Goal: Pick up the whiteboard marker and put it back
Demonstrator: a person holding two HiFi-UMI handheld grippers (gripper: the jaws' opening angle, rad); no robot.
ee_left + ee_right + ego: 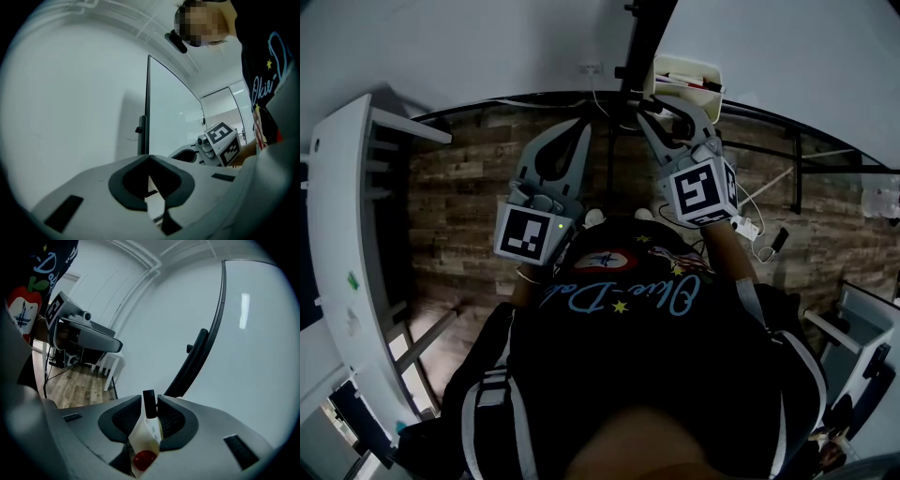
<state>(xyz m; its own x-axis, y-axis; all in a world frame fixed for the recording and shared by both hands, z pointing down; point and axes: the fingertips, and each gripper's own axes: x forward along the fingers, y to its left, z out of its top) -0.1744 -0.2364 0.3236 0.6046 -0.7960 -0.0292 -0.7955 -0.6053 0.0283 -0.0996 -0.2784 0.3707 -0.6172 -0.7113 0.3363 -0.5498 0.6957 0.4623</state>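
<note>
Fingers of the right gripper (150, 399) are closed on the whiteboard marker (153, 426), pinching it near its cap end, so the pick-up looks done and the step in hand is, by my reading, the carry back to its place. The marker lies along the fingers: the black cap (149, 402) sticks out past the tips toward 12 o'clock, the white barrel runs back between the dark ribbed pads, and a round red end plug (144, 459) faces the camera at 6 o'clock. The barrel carries small print too fine to read. It sits a little tilted in the grip, its tail swung toward 7 o'clock.

Beyond the tips, the whiteboard (255, 362) fills the side from 1 to 4 o'clock, bounded by its dark frame (211, 338).

In the head view the right gripper (661, 105) is raised, and a white tray (712, 67) with a red-tipped item in it sits just at its 1 o'clock. That tray seems the likely home. The next move would call for bringing the marker over the tray, laying it level there and only then parting the fingers.

At 8 o'clock of the right one, the left gripper (579, 127) has its tips pressed together on nothing, idle (149, 158)
</note>
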